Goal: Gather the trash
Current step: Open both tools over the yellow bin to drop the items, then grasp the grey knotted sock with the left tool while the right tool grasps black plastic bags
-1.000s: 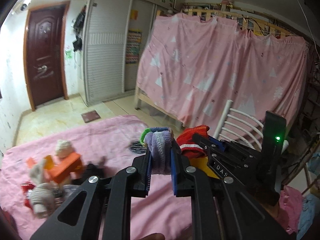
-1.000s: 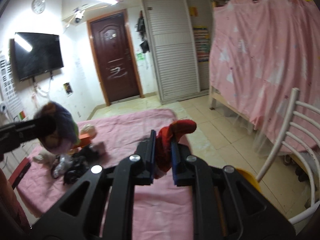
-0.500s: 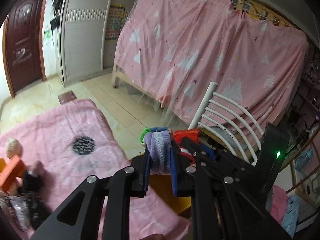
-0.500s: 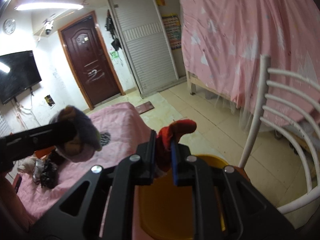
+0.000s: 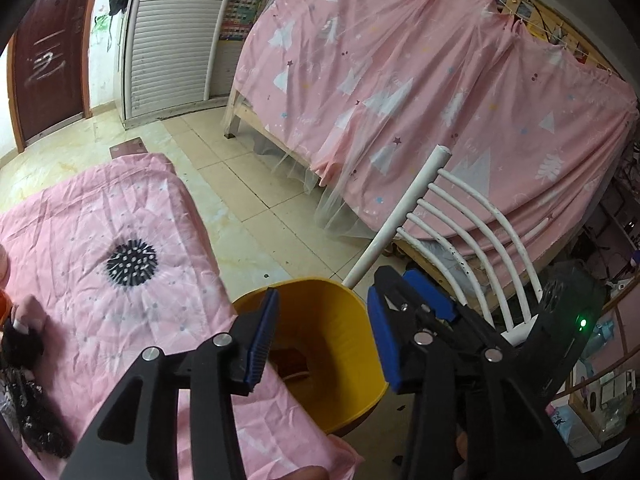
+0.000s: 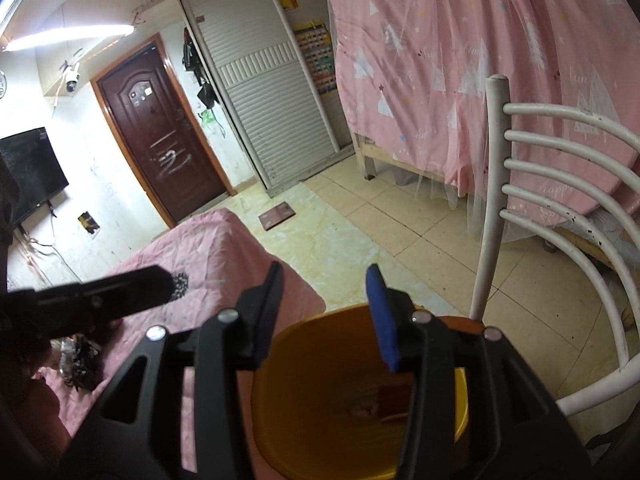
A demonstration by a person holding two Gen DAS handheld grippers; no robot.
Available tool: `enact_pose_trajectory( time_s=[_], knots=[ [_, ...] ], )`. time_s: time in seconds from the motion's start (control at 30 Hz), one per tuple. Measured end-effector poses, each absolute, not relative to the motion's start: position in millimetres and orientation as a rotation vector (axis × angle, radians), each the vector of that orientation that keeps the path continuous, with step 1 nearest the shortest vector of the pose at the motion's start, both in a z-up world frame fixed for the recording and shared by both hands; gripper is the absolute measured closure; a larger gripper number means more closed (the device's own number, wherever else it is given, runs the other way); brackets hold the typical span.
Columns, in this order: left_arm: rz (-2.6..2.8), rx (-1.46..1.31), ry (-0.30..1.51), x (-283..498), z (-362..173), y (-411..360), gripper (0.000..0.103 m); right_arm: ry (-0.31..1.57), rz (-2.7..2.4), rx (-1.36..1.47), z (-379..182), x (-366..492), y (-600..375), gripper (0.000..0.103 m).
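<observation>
A yellow bin [image 5: 340, 344] stands on the floor beside the pink-covered table [image 5: 120, 240]; it also shows in the right wrist view [image 6: 344, 412]. My left gripper [image 5: 320, 340] is open and empty above the bin's mouth. My right gripper [image 6: 326, 312] is open and empty over the same bin. Its body shows in the left wrist view [image 5: 460, 340]. Some reddish items lie at the bin's bottom [image 6: 384, 402]. More trash [image 5: 24, 380] lies on the table at the far left, dark and partly cut off.
A white slatted chair [image 5: 452, 232] stands right behind the bin, also in the right wrist view [image 6: 552, 216]. A bed hung with a pink curtain [image 5: 420, 80] fills the right side. Tiled floor [image 5: 240, 184] lies between table and bed. A brown door [image 6: 156, 132] is at the far wall.
Both grippers swung from the table to over the yellow bin and opened. The purple knitted item left my left gripper and the red item left my right gripper.
</observation>
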State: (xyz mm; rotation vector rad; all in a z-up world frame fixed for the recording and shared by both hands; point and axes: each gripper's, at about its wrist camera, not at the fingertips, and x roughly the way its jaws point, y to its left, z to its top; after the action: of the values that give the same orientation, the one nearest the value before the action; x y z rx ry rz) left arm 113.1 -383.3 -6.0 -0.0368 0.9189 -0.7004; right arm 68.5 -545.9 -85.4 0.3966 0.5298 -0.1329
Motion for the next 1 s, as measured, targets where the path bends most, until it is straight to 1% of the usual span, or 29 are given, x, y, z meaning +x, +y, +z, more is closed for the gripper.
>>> enact_pose_trajectory(
  time_s=[0.07, 0.1, 0.13, 0.2, 0.47, 0.6, 1.0],
  knots=[
    [-0.698, -0.036, 0.909, 109, -2, -376, 0.064, 0.523, -0.123, 0.386, -81, 71, -541, 0.062],
    [-0.697, -0.035, 0.902, 107, 0, -372, 0.064, 0.521, -0.117, 0.379, -79, 71, -537, 0.060],
    [-0.693, -0.033, 0.890, 104, 3, -368, 0.064, 0.519, -0.111, 0.372, -78, 72, -533, 0.054],
    [-0.685, -0.034, 0.871, 100, 9, -358, 0.064, 0.515, -0.099, 0.352, -74, 73, -525, 0.049],
    [-0.583, -0.043, 0.773, 84, 36, -303, 0.064, 0.483, -0.011, 0.326, -60, 76, -493, 0.048],
    [-0.491, -0.036, 0.737, 78, 48, -266, 0.062, 0.480, 0.069, 0.296, -55, 81, -462, 0.041],
    [-0.285, -0.071, 0.710, 79, 56, -169, 0.060, 0.516, 0.237, 0.192, -50, 93, -387, 0.040]
  ],
)
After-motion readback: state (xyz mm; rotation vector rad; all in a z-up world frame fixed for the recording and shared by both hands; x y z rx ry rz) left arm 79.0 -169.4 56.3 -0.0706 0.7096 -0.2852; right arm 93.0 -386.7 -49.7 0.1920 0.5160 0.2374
